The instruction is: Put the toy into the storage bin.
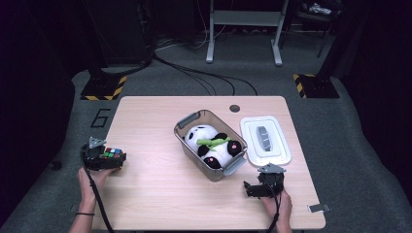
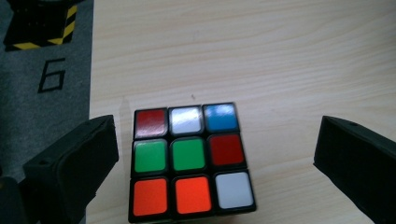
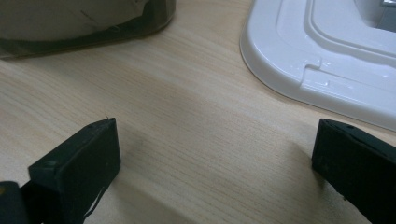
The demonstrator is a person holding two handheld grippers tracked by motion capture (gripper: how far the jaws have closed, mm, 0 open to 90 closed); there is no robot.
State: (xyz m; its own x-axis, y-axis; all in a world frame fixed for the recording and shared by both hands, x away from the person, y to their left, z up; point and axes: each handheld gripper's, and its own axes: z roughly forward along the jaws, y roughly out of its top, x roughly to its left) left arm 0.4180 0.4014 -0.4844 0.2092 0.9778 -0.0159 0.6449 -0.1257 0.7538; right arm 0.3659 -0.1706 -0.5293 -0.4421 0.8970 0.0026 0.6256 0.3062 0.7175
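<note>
A cube (image 2: 191,163) with coloured stickers sits on the tabletop (image 2: 280,60) between the spread jaws of the left gripper (image 2: 210,168), close beside the left jaw and well apart from the right one. Neither jaw touches it. Its top face shows red, white, blue, green and orange squares in a black frame. By its look it is a light, rigid plastic puzzle with flat, smooth sides that could slip or twist along its layers; a square hold on two opposite side faces, low and centred, looks the safest grip. In the high view the cube (image 1: 112,153) lies near the tabletop's near left edge, with the left gripper (image 1: 104,158) over it. Farther off to that gripper's right stands an open clear bin (image 1: 187,121) holding a panda toy (image 1: 214,145), and beyond it a white lid (image 1: 265,141) lies flat. The right gripper (image 1: 257,187) rests just short of the lid, its jaws spread wide around bare wood, holding nothing.
</note>
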